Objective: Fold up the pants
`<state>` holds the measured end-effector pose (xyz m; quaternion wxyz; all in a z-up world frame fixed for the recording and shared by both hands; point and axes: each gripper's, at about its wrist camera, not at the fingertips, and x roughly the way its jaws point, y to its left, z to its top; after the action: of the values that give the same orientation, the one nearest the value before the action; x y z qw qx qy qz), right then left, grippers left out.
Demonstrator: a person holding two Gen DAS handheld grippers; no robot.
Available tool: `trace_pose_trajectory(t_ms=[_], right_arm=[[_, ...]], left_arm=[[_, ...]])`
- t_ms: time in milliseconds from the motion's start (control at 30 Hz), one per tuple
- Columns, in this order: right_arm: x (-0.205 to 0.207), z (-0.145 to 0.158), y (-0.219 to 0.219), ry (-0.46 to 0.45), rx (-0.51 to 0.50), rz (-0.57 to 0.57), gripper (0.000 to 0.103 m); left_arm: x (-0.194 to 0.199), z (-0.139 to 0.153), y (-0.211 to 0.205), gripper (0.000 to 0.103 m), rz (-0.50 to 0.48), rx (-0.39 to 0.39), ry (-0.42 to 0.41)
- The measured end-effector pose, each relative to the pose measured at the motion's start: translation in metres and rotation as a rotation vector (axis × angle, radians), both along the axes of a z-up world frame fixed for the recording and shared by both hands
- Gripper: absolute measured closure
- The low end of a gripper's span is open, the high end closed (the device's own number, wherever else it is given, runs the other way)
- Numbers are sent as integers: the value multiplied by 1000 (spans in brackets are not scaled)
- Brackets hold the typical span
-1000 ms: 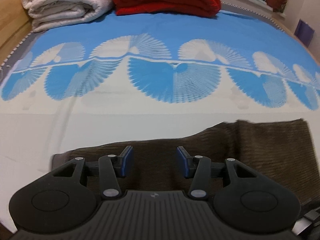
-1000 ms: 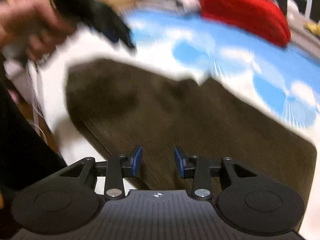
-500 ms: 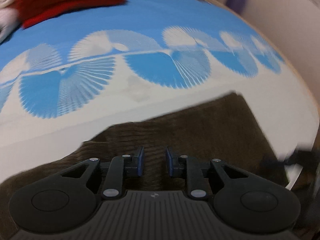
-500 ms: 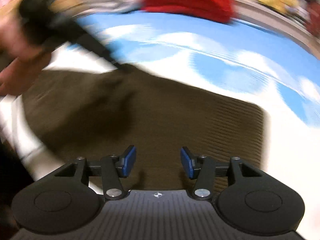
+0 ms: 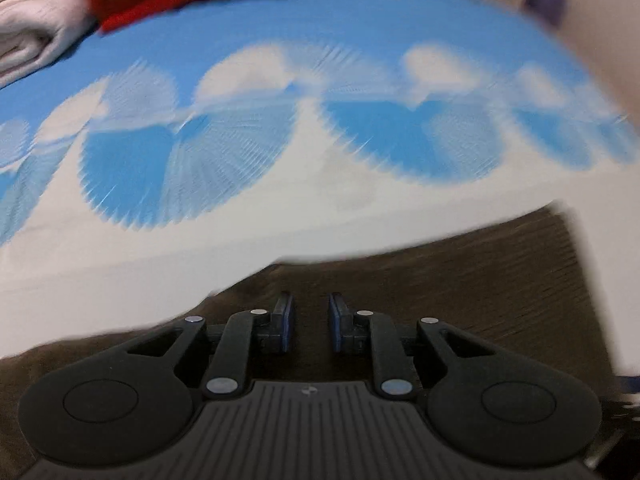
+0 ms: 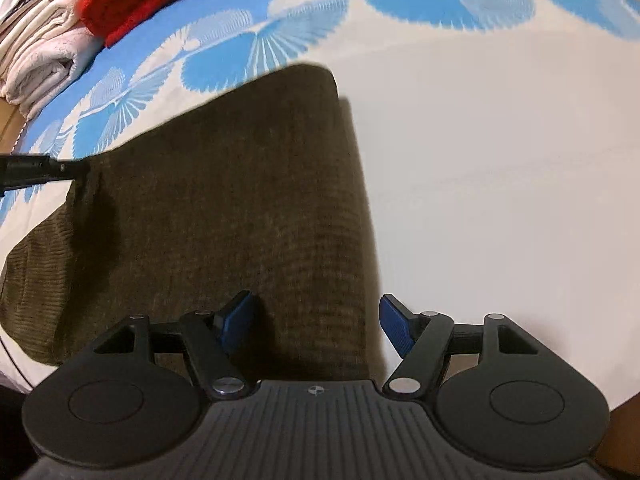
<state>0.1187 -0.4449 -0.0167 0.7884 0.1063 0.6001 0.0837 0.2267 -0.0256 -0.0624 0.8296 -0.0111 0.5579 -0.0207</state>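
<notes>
The brown corduroy pants (image 6: 224, 208) lie flat on the bed, folded into a long strip; they also show in the blurred left wrist view (image 5: 460, 280). My right gripper (image 6: 316, 324) is wide open just above the strip's right end, with the cloth edge between its blue pads. My left gripper (image 5: 310, 324) hovers over the pants near their far edge with its jaws narrowly apart and nothing between them. Its dark fingertips (image 6: 44, 170) show at the left in the right wrist view, at the pants' far left edge.
The bed has a blue and white fan-patterned cover (image 6: 500, 160). A folded red blanket (image 6: 136, 4) and folded white blankets (image 6: 40, 56) are stacked at the far side. The wall (image 5: 592, 20) is at the right.
My right gripper has swung to the pants' right end and opened wider. My left gripper has narrowed, then opened slightly, and its view has shifted sideways over the pants.
</notes>
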Motion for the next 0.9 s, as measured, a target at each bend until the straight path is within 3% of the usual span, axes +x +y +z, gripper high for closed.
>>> trace_pose_trajectory(t_ms=[67,167,467,833,900], right_arm=[[0,-5,-4,29,14,-17,32],[1,-10,-7,56,33,-39,32],[8,-12,-5,63,27,-36,32],[3,5,17,-37,-37,65,69],[1,11,23,-62,-50,84,71]], left_arm=[[2,-9,-2,75,12,25,37],[2,3,-4,74,23,11,7],[-10,34,-9,55,1,-58,-69],[-28,67,-36,34,-126,-84,-127],[-32,71,-42,31,-149,-90,-132]])
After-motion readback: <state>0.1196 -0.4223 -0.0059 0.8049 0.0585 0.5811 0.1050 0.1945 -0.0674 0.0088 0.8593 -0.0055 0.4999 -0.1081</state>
